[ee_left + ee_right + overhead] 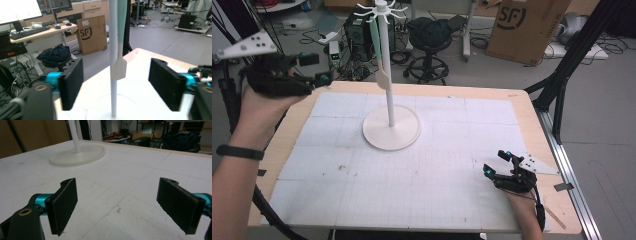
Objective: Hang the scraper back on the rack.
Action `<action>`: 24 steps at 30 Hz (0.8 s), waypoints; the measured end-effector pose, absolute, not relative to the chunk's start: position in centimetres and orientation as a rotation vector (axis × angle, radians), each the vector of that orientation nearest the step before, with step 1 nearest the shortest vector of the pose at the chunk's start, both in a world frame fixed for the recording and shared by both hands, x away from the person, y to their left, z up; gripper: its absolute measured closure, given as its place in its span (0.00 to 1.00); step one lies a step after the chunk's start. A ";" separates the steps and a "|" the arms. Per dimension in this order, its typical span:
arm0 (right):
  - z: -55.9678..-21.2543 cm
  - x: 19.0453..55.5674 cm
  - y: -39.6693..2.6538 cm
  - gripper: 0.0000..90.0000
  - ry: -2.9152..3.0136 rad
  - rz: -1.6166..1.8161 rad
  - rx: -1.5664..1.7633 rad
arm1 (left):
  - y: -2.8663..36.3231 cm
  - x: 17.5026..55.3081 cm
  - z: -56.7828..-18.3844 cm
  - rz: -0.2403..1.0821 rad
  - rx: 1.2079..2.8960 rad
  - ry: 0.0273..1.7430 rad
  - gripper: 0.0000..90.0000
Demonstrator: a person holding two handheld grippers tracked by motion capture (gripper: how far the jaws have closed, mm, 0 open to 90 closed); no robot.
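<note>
We see the left gripper (314, 67) raised over the table's (532, 107) far-left edge, jaws released wide, nothing gripped. Its own view shows the rack pole (113, 57) and hanging spatula (120, 67) between the jaws, farther off. The right gripper (498, 162) sits low near the near-right corner, jaws spread, empty. The rack base (391, 134) stands mid-table toward the far side; white mat (412, 195) around it lies open. No containers.
</note>
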State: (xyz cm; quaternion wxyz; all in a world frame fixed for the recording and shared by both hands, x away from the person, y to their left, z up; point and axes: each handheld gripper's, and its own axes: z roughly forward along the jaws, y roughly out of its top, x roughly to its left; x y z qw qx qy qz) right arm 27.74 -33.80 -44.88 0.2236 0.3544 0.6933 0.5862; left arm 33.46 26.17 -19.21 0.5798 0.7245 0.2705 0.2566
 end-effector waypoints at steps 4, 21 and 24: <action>-44.9 27.7 -33.8 0.18 1.913 1.616 0.982 | 26.9 32.6 -22.8 0.576 1.687 0.606 0.22; -44.9 27.7 -33.7 0.18 1.914 1.607 0.980 | 28.6 28.9 -37.7 0.506 1.696 0.580 0.20; -44.9 27.7 -33.7 0.18 1.917 1.606 0.984 | 28.6 28.6 -39.2 0.500 1.711 0.584 0.20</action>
